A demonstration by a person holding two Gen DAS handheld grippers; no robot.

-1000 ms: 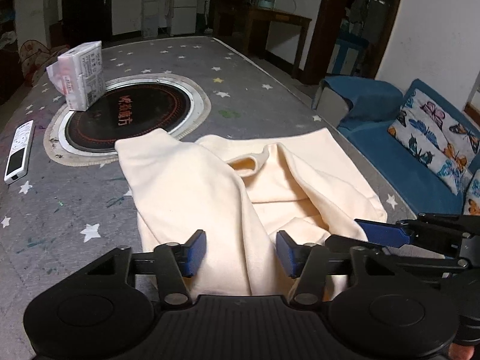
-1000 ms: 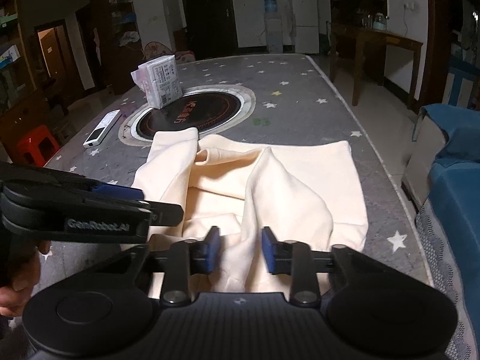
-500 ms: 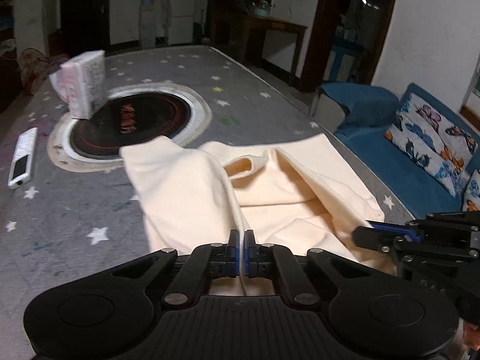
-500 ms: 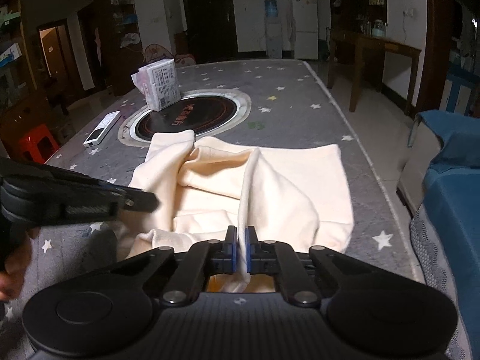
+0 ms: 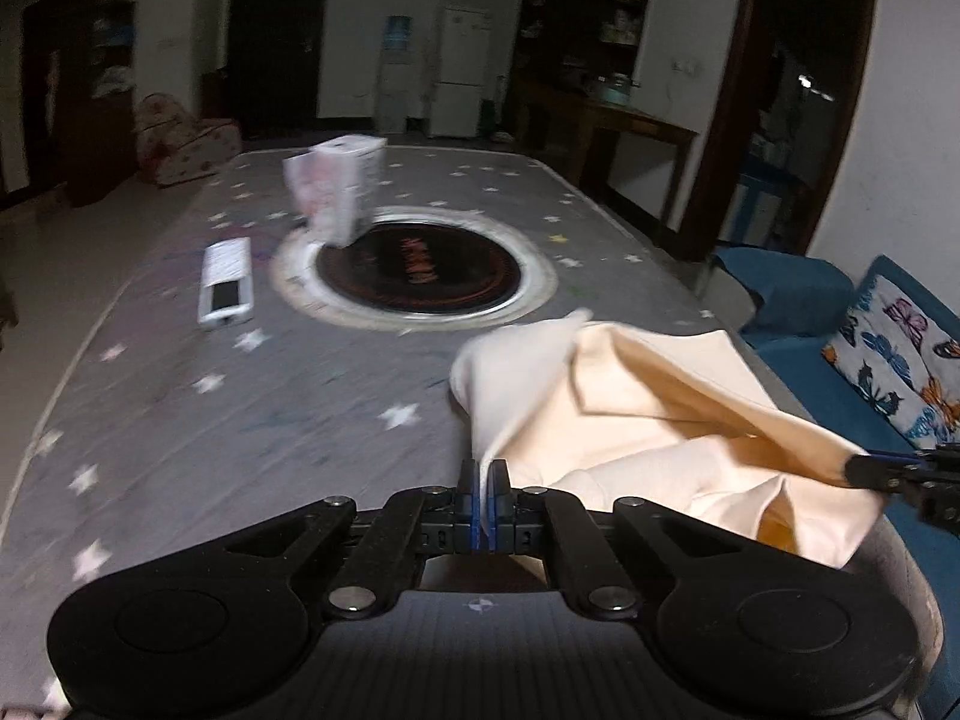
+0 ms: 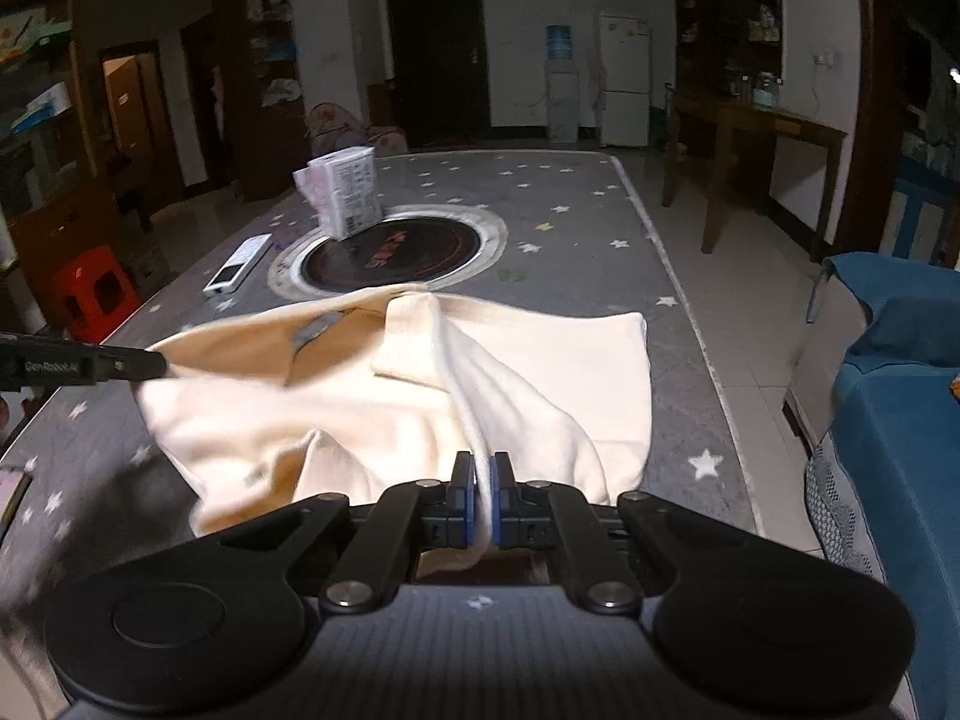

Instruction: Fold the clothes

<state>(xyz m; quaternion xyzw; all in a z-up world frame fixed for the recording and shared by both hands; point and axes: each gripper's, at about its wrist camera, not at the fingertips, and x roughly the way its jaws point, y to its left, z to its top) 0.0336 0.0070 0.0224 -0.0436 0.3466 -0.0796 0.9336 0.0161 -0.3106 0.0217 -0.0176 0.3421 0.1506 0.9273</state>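
You're pinching the cream shirt (image 6: pixel 420 396) with both grippers right now. Your left gripper (image 5: pixel 483 495) is clamping one near corner, your right gripper (image 6: pixel 480 495) is clamping a fold at the other, fingers pressed tight on cloth. The near edge is hanging lifted between them, so the shirt's long axis is running left to right across the table (image 6: pixel 576 204), while its far edge is lying flat, pointing toward the round cooktop (image 6: pixel 390 249).
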